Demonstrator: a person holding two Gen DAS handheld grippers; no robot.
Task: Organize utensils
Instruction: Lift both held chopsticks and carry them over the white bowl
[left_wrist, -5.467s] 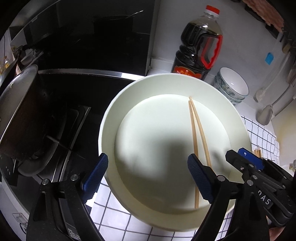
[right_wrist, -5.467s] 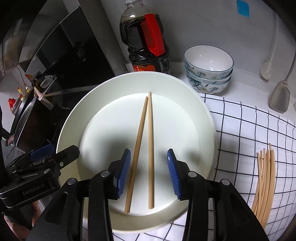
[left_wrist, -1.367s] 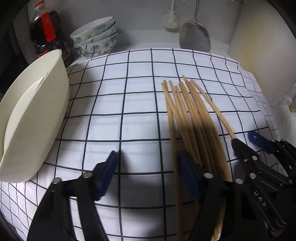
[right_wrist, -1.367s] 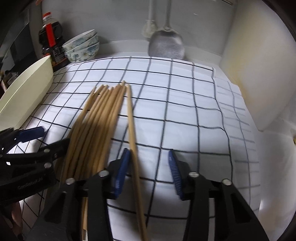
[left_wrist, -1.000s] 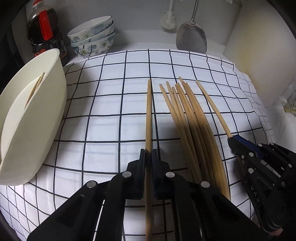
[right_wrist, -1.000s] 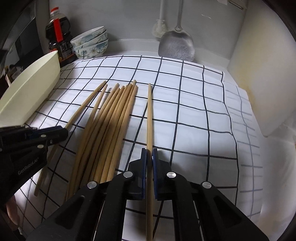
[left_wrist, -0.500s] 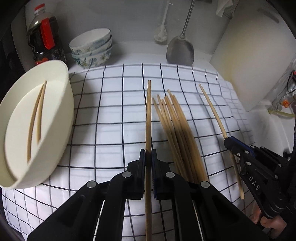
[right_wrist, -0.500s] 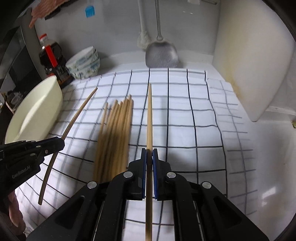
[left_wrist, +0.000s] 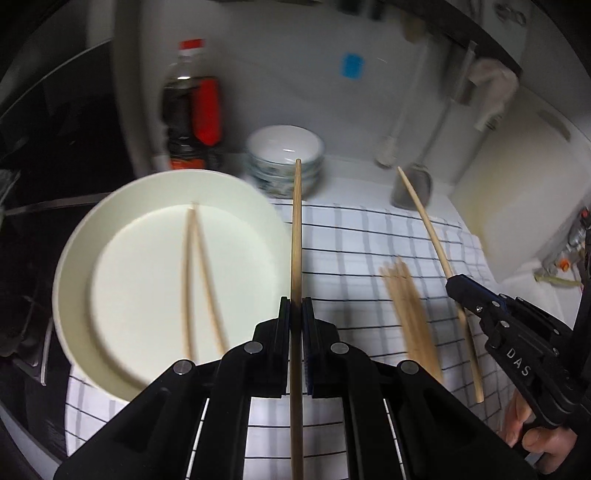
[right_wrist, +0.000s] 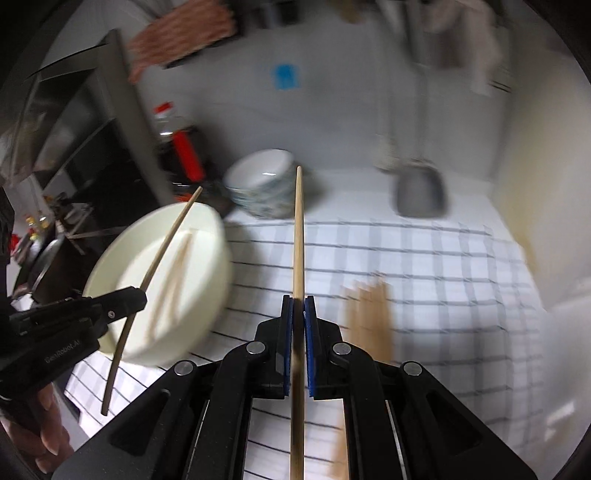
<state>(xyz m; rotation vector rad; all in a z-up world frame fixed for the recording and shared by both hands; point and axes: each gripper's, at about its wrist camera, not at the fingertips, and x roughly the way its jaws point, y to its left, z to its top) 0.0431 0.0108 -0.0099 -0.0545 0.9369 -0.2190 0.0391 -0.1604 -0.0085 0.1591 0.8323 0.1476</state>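
Observation:
My left gripper (left_wrist: 296, 306) is shut on a wooden chopstick (left_wrist: 296, 236) that points forward, held above the cloth beside the white plate (left_wrist: 74, 258). Two chopsticks (left_wrist: 199, 280) lie in the plate. My right gripper (right_wrist: 298, 306) is shut on another chopstick (right_wrist: 298, 229), also lifted. Each gripper shows in the other view, the right one (left_wrist: 452, 282) and the left one (right_wrist: 138, 293). A bundle of several chopsticks (left_wrist: 410, 314) lies on the checked cloth (left_wrist: 351, 240); it also shows in the right wrist view (right_wrist: 369, 317).
A soy sauce bottle (left_wrist: 192, 110) and stacked bowls (left_wrist: 284, 162) stand at the back by the wall. A metal spatula (left_wrist: 412, 188) and a brush hang there. A dark stove (left_wrist: 37, 166) lies left of the plate. A cutting board (left_wrist: 517, 206) leans at the right.
Both grippers, each holding a chopstick, have risen and swung left toward the plate; the view now looks at the plate and back wall, blurred by motion.

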